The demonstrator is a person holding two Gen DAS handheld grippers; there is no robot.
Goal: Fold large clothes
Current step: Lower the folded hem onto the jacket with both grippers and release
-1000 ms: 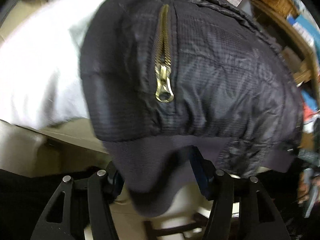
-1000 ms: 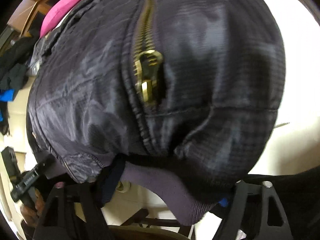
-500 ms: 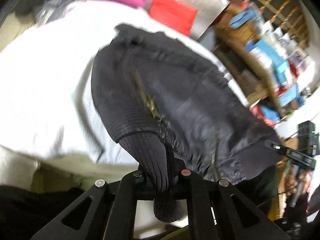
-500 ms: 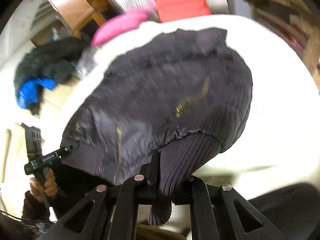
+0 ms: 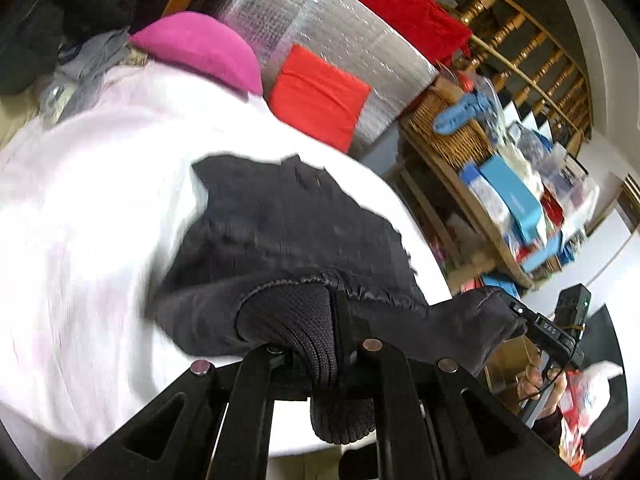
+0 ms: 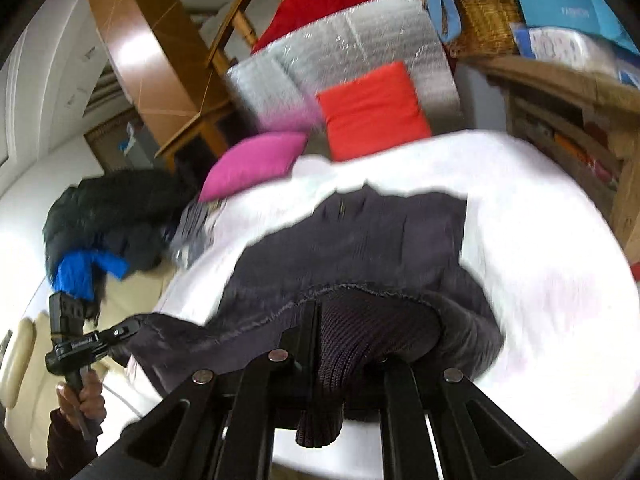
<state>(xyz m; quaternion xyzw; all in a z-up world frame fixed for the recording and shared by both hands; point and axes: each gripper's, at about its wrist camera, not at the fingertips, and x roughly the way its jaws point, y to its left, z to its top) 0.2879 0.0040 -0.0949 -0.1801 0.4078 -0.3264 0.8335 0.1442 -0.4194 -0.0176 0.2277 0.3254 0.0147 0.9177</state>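
A black quilted jacket [image 5: 288, 224] lies spread on a white bed cover [image 5: 100, 220], its ribbed hem lifted toward me. My left gripper [image 5: 324, 344] is shut on one ribbed hem corner, which bunches between the fingers and hangs below them. In the right wrist view the same jacket [image 6: 360, 236] stretches away, and my right gripper [image 6: 344, 344] is shut on the other ribbed hem corner. Each gripper shows in the other's view: the right gripper [image 5: 520, 314] at the hem's right end, the left gripper [image 6: 128, 328] at its left end, each held by a hand.
A pink cushion [image 5: 200, 48] and a red cushion [image 5: 316, 96] lean against a silver foil panel [image 5: 340, 32] at the bed's far end. Cluttered wooden shelves [image 5: 500, 184] stand to the right. A pile of dark and blue clothes [image 6: 112, 216] sits left of the bed.
Both grippers went from open around the hem to shut on it. They then rose and tilted up, lifting the hem, so the jacket looks farther and smaller.
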